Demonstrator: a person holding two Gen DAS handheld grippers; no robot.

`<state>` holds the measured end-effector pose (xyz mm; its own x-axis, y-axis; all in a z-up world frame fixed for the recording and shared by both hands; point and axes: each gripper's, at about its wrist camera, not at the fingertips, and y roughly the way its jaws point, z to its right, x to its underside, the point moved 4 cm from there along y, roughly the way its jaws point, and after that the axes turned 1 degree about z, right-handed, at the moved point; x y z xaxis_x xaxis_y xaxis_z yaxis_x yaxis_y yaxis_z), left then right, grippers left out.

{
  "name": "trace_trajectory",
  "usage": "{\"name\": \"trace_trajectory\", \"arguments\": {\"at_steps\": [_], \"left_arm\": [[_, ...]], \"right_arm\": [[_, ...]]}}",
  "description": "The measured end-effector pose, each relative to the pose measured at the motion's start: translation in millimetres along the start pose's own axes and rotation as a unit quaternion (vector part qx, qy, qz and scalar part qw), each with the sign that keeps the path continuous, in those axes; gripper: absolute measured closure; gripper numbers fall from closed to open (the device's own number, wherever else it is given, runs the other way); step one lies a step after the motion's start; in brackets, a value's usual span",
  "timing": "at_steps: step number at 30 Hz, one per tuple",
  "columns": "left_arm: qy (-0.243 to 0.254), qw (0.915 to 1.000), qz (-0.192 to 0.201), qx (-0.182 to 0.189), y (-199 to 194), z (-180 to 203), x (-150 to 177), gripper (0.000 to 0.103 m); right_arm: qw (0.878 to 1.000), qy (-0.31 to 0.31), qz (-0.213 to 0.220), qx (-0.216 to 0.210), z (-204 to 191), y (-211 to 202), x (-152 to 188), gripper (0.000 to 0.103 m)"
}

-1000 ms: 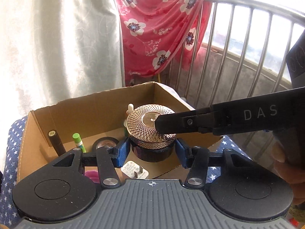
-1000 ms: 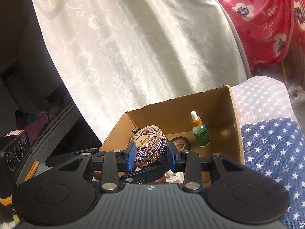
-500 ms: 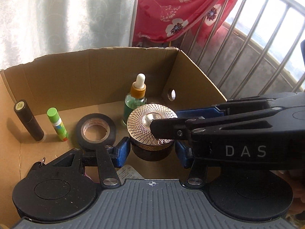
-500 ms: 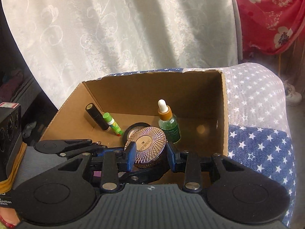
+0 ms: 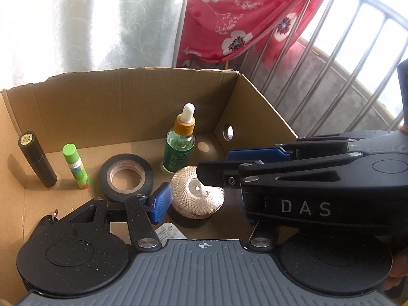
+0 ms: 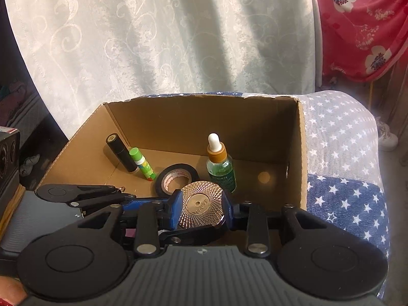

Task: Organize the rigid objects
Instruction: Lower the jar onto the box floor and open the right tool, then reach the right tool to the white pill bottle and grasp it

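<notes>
A dark jar with a rose-gold patterned lid (image 5: 197, 195) (image 6: 201, 205) sits low inside the cardboard box (image 5: 127, 97), beside the tape roll. I cannot tell whether it rests on the floor. My right gripper (image 6: 201, 207) is shut on the lid, one blue pad pressing each side. In the left wrist view it reaches in from the right (image 5: 219, 165). My left gripper (image 5: 201, 201) straddles the jar with its jaws opening. Its left pad (image 5: 160, 202) stands just off the jar. The right gripper hides its other finger.
Standing in the box are a green dropper bottle (image 5: 179, 150), a black tape roll (image 5: 126, 178), a green glue stick (image 5: 75, 165) and a black tube (image 5: 37, 159). A white plug (image 5: 168, 230) lies at the near wall. A metal railing (image 5: 331, 58) runs on the right.
Both grippers came forward and down with the jar, from above the box's near rim to low inside it. The left gripper's blue pad has drawn slightly away from the jar.
</notes>
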<state>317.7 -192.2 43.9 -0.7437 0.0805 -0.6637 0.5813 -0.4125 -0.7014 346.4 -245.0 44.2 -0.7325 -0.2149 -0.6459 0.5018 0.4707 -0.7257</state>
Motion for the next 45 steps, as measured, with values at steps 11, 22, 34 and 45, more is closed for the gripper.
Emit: {"name": "trace_trajectory", "arguments": {"at_steps": [11, 22, 34, 45], "left_arm": [[0.004, 0.9995, 0.030, 0.007, -23.8, 1.1, 1.2, 0.036], [0.066, 0.9909, 0.108, 0.046, -146.1, 6.8, 47.7, 0.025], [0.052, 0.9865, 0.152, -0.033, -211.8, -58.0, 104.0, 0.021], [0.045, 0.9852, 0.131, -0.100, -167.6, -98.3, 119.6, 0.025]], "right_arm": [[0.997, 0.045, 0.048, -0.029, 6.7, -34.9, 0.3, 0.067], [0.968, 0.101, 0.190, -0.133, -19.6, -153.4, 40.4, 0.066], [0.963, 0.095, 0.162, -0.194, -100.0, -132.8, 100.4, 0.056], [0.986, 0.014, 0.079, -0.148, -164.1, -63.7, 96.6, 0.046]]}}
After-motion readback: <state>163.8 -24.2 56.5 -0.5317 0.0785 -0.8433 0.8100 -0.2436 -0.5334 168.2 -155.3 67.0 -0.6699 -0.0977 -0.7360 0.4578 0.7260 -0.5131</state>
